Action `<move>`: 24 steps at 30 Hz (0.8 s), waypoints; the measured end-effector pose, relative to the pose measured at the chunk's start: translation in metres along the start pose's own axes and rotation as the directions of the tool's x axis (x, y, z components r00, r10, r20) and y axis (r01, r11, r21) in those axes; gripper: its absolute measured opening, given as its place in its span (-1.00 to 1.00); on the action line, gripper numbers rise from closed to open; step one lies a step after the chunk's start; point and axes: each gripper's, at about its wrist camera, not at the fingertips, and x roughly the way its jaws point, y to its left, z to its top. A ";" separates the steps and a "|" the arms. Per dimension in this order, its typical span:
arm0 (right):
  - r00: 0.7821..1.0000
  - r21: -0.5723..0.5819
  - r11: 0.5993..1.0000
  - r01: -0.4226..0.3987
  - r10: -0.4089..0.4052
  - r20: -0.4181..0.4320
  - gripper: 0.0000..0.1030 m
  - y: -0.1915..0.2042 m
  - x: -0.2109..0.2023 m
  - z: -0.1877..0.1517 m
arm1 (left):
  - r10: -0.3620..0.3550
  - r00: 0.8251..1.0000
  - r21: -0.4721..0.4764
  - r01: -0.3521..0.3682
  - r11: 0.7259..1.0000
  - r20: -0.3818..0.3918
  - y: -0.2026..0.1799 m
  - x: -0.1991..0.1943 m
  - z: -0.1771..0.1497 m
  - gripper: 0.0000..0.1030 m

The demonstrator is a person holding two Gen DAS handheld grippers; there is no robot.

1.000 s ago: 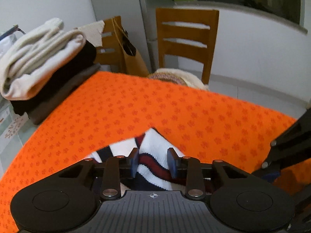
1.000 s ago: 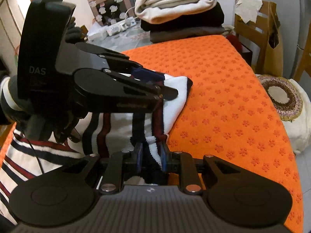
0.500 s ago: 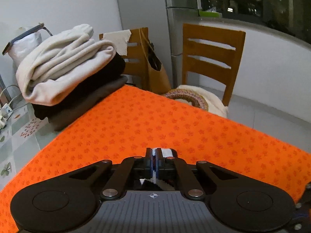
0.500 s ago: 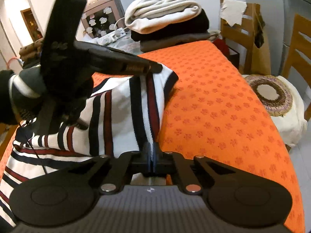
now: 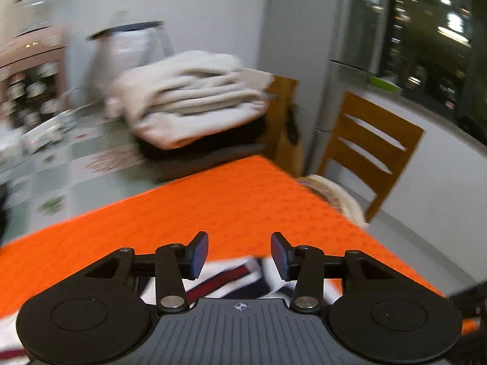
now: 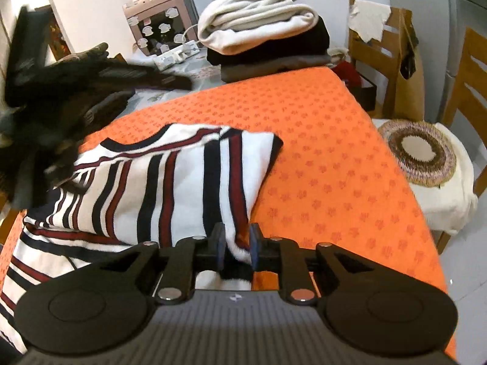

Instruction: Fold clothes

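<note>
A white sweater with navy and red stripes lies partly folded on the orange tablecloth. My right gripper sits low at the sweater's near edge. Its jaws are opening, and a fold of the knit still lies between the pads without being pinched. My left gripper hangs above the cloth with jaws opening and nothing between them. A corner of the sweater shows under it. In the right wrist view the left gripper is a dark blur above the collar.
A stack of folded clothes, cream on top of black and grey, stands at the table's far end. Wooden chairs line the right side, one bearing a cushion with a round woven mat. A paper bag stands beyond.
Both grippers pinched the sweater, folded it over, then let go. The left one has risen and swung away to the left; the right one stays at the fold.
</note>
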 end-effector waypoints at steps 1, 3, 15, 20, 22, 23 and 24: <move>1.000 -0.012 1.000 -0.003 0.003 -0.001 -0.50 0.000 0.000 0.005 | 0.029 1.000 -0.026 -0.029 0.999 -0.003 0.008 -0.011 -0.005 -0.04; 1.000 -0.037 0.999 -0.012 0.012 -0.003 -0.46 -0.001 0.001 0.015 | 0.094 0.995 -0.089 -0.095 0.992 -0.010 0.026 -0.036 -0.020 -0.02; 0.995 0.000 0.999 -0.049 0.049 -0.084 -0.34 -0.021 0.055 0.056 | 0.457 0.869 -0.382 -0.493 0.781 -0.188 0.081 -0.175 -0.148 0.11; 0.989 0.003 0.998 -0.066 0.066 -0.130 -0.29 -0.019 0.088 0.063 | 0.521 0.825 -0.426 -0.562 0.709 -0.221 0.088 -0.207 -0.176 0.11; 0.987 -0.004 0.997 -0.076 0.075 -0.141 -0.27 -0.017 0.096 0.066 | 0.532 0.819 -0.438 -0.568 0.697 -0.215 0.093 -0.210 -0.177 0.10; 0.986 -0.016 0.997 -0.079 0.076 -0.147 -0.27 -0.015 0.099 0.068 | 0.532 0.820 -0.444 -0.566 0.694 -0.213 0.097 -0.209 -0.175 0.10; 0.986 -0.034 0.996 -0.077 0.071 -0.151 -0.27 -0.013 0.102 0.068 | 0.529 0.822 -0.452 -0.562 0.692 -0.213 0.101 -0.206 -0.172 0.10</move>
